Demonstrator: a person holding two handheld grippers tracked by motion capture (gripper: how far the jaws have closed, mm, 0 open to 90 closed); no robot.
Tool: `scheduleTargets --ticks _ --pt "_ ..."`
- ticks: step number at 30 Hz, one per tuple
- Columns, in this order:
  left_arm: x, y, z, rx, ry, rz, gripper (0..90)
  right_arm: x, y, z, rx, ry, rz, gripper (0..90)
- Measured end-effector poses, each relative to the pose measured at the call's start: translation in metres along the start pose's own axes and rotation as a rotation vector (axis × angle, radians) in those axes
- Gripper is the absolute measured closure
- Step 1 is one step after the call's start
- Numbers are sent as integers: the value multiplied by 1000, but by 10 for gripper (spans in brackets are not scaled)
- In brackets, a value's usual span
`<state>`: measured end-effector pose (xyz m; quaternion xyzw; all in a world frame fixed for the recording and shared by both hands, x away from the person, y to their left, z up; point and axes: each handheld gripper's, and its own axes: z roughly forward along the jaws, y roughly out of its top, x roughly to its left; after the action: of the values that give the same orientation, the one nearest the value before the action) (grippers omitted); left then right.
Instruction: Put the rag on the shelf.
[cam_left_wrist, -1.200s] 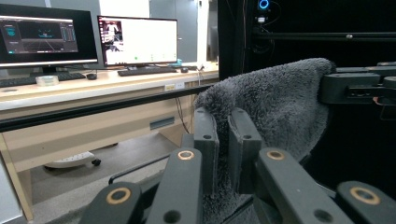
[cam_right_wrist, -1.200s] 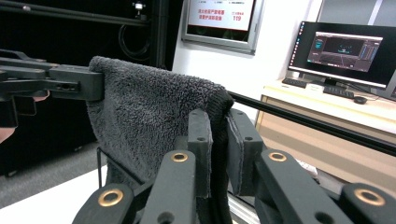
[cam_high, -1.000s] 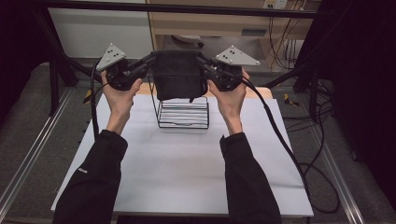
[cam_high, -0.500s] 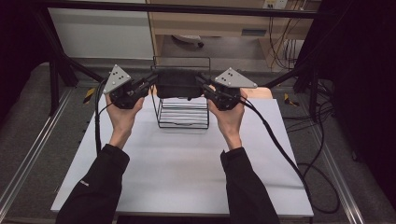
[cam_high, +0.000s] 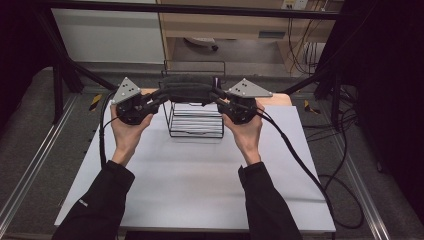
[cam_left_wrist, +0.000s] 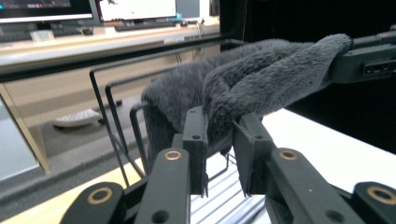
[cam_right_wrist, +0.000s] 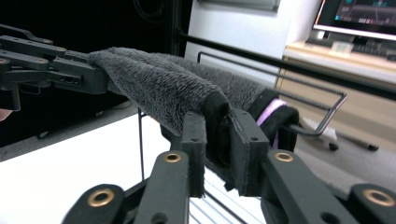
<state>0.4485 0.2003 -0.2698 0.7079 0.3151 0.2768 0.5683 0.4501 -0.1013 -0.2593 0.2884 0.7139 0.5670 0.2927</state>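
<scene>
Grey towel (cam_high: 189, 90) between tongs (both clamped)

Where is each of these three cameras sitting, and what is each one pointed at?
High view: fixed above the person's side, looking forward and down on the white table; forearms, both hands, left gripper, right gripper.
Left gripper view: rides the left gripper, looking along its jaws clamped on the grey fuzzy cloth; the other gripper grips the far end.
Right gripper view: the same, mirrored, from the right gripper.
Shared: the cloth held over the wire rack.
</scene>
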Motion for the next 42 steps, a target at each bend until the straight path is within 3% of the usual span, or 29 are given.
scheduleTargets --ticks 5,9,18,23,28,34,42 --pt "0 -4 -2 50 -11 -16 715 3 -1 -3 52 -5 7 654" --pt "-1 -10 -2 92 -10 -28 678 2 -6 -6 88 -6 40 574" --pt "2 -25 4 165 -5 -53 614 -6 -31 -4 150 -4 95 464" --pt "2 -34 11 213 0 -63 535 -11 -49 3 185 -21 123 385" --pt "5 -47 11 256 -2 -88 433 -16 -67 5 213 -8 153 290" --pt "8 -61 3 302 -3 -106 325 -18 -77 -9 208 11 164 146" --pt "9 -76 -17 339 -30 -118 224 -27 -83 -40 197 12 190 58"
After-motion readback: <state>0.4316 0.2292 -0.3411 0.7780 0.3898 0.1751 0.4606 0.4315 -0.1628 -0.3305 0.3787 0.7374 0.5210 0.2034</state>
